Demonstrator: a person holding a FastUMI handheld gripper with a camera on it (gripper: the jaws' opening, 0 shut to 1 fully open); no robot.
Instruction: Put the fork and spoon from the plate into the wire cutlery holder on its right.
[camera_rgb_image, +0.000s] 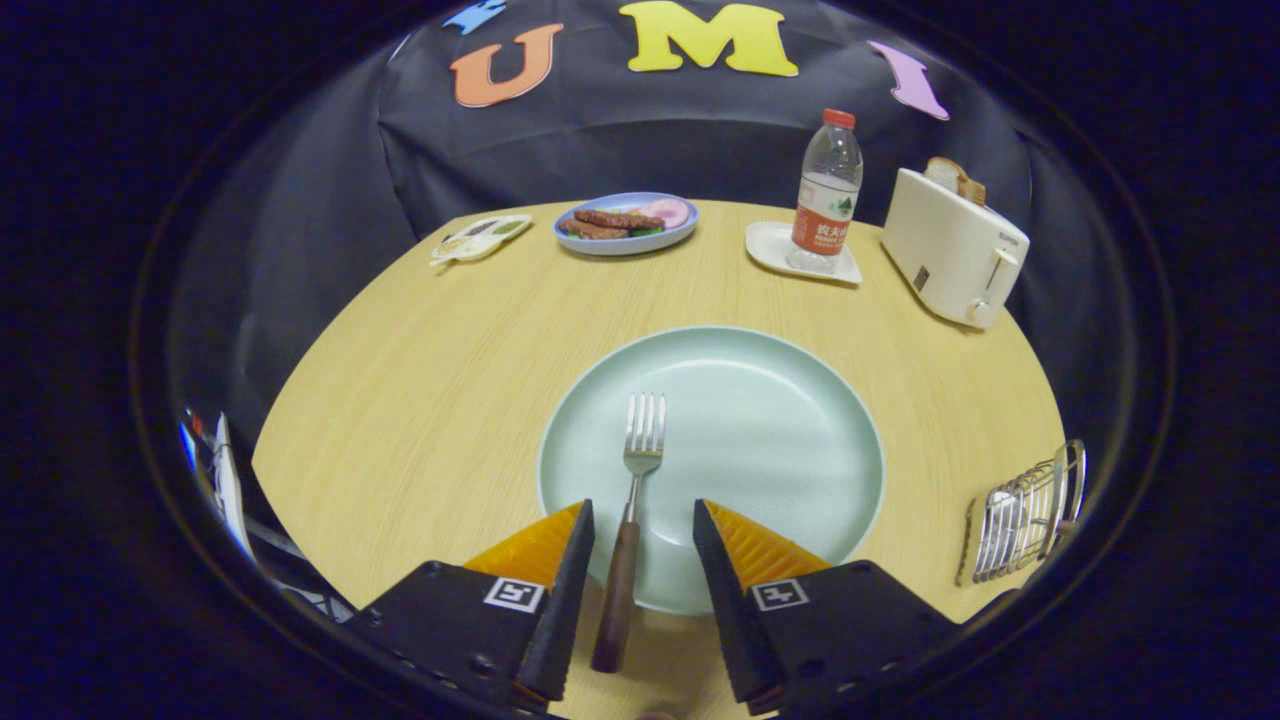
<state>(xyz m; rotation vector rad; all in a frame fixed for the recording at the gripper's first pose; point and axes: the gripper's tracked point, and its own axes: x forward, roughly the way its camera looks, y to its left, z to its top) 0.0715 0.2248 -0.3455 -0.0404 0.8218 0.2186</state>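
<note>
Perhaps Chinese characters, illegible, on the bottle (826, 190) label.

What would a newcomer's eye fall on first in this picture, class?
A large pale green plate sits mid-table with a fork on it, its brown handle running back between the open fingers of the hand-held gripper. Beyond the plate stand a water bottle and a white toaster; the wire cutlery holder sits to the plate's right.
</note>
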